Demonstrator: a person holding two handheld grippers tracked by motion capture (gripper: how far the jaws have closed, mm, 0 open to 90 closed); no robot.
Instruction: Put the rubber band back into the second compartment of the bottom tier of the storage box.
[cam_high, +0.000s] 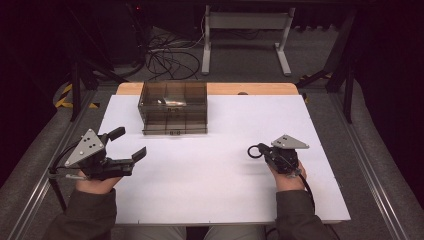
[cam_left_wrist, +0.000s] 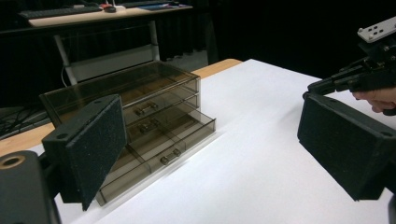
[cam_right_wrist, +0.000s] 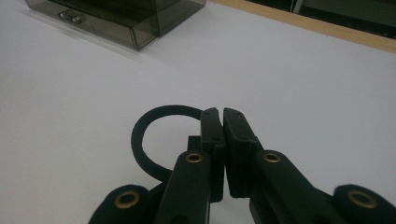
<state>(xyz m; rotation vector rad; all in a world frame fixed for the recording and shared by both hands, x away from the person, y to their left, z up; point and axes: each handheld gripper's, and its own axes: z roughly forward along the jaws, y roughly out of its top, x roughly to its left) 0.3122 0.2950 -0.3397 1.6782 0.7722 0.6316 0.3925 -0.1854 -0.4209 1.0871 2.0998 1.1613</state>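
Note:
A smoked clear drawer box with three drawers stands at the back of the white table top. Its bottom drawer is pulled out. My right gripper is at the right of the table, shut on a black ring that loops out to the left of its closed jaws. Up close, the black ring curves out from between the pressed pads of my right gripper. My left gripper hovers at the left, open and empty, pointing toward the box; its pads stand wide apart.
A small silvery thing lies inside the top of the box. A wooden strip edges the table's far side. Beyond it are table legs and cables on the floor. The right hand's gripper shows in the left gripper view.

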